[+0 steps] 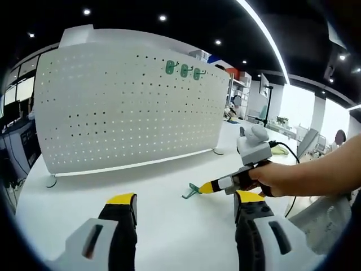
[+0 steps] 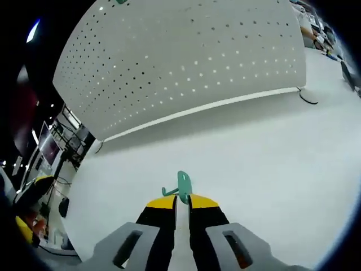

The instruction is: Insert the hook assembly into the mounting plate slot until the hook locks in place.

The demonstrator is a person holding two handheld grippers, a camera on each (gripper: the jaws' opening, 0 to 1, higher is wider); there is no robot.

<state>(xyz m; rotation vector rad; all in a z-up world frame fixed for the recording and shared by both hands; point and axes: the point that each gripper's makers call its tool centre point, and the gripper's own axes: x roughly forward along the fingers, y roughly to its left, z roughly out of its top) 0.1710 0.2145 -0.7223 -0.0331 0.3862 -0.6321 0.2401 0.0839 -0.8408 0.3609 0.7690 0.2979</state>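
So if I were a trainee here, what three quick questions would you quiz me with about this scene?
1. True or false: the right gripper is shut on a green hook.
2. How many green hooks already hang on the white pegboard: A one, B three, C six?
3. Fill in: the left gripper has its jaws ____.

Key: 1 true. 2 B; the three hung hooks sit near the board's top edge. 3 open, with nothing between them.
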